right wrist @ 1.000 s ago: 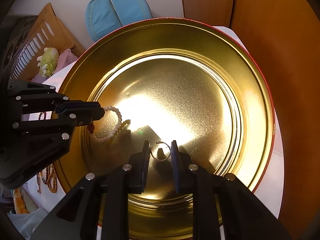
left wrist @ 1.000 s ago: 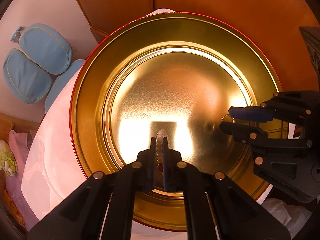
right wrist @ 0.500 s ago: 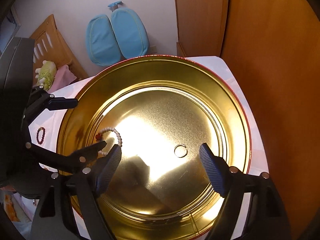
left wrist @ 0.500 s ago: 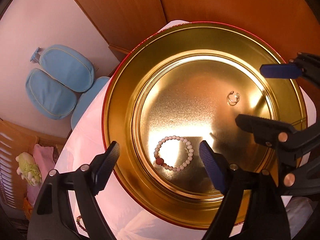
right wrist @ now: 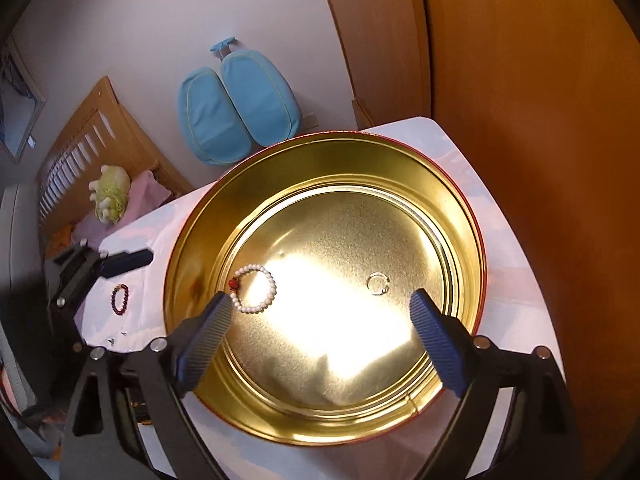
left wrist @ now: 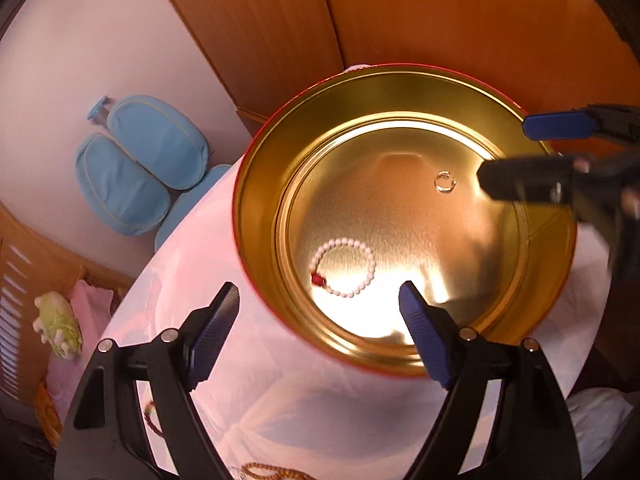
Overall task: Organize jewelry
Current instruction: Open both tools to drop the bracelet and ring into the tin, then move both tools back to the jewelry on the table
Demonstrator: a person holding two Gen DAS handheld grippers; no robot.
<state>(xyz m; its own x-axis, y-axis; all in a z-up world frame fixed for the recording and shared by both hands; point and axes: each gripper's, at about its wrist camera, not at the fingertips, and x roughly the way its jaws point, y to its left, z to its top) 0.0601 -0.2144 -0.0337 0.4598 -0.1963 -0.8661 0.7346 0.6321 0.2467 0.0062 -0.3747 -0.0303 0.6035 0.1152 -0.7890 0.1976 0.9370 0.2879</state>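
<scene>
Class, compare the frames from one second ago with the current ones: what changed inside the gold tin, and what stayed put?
Both hand-held grippers, left and right, opened and pulled back. They released the white bead bracelet and the silver ring, which now lie on the floor of the tin. The tin itself has not moved.

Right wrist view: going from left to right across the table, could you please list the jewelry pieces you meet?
Dark red bead bracelet on the white cloth → white bead bracelet inside the gold tin → small ring, also inside the tin.
</scene>
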